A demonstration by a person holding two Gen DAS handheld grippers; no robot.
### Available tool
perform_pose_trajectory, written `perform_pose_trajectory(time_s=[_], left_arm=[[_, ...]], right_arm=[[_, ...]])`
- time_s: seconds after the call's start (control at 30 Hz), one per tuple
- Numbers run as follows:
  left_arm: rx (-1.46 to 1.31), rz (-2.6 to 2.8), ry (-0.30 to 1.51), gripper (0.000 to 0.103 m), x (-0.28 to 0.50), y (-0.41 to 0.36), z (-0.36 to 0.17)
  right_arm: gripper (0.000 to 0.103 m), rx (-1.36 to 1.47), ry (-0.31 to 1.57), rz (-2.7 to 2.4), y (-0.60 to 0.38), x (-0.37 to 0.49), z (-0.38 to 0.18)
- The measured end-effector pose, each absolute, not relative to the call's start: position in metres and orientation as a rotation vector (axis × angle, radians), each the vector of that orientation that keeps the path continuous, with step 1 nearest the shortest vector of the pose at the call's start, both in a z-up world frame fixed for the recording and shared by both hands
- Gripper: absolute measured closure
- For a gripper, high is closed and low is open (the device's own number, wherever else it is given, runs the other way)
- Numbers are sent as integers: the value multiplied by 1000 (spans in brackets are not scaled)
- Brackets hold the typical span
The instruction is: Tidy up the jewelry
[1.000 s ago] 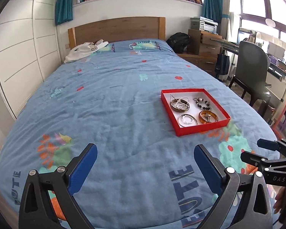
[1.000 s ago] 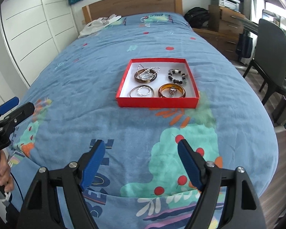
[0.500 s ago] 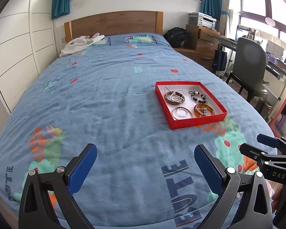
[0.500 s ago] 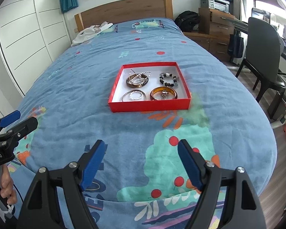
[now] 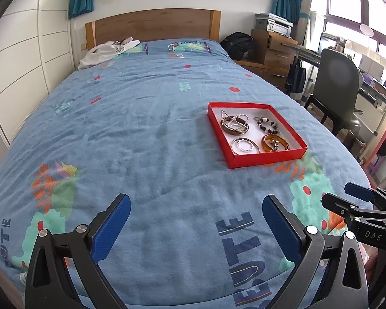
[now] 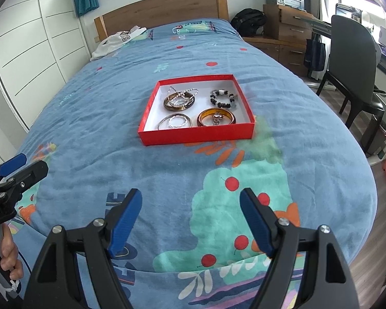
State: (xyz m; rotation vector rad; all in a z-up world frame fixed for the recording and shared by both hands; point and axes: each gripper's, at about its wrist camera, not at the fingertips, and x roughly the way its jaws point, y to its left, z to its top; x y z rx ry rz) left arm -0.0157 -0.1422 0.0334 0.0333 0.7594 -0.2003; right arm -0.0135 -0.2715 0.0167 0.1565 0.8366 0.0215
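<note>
A red box [image 5: 267, 157] [image 6: 195, 136] with a white floor lies on the blue bedspread. It holds a brown bangle with a silver chain [image 6: 178, 102], a dark bead bracelet [image 6: 223, 99], silver bangles [image 6: 175, 123] and an amber bangle with a charm [image 6: 216, 118]. My left gripper [image 5: 196, 206] is open and empty, near the foot of the bed, well short of the box. My right gripper [image 6: 191, 200] is open and empty, facing the box from the foot of the bed. Each gripper shows at the edge of the other's view.
The bed [image 5: 131, 139] fills both views, with a wooden headboard [image 5: 154, 25] and a white garment [image 5: 108, 50] at the far end. White wardrobes [image 5: 20, 59] stand on the left. A chair [image 5: 339, 87], drawers [image 5: 272, 49] and a desk stand on the right.
Both grippers have moved back and tilted up a little, so the box sits slightly farther off and more of the room shows. Both stay open.
</note>
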Motion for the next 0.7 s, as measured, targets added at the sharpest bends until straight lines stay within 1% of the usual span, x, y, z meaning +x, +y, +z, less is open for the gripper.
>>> perform_pose_trajectory(time_s=[0.7], left_arm=[[23,-229,782,2,-15,-145,27]], right_arm=[[25,158,846,10,-273,-12,10]])
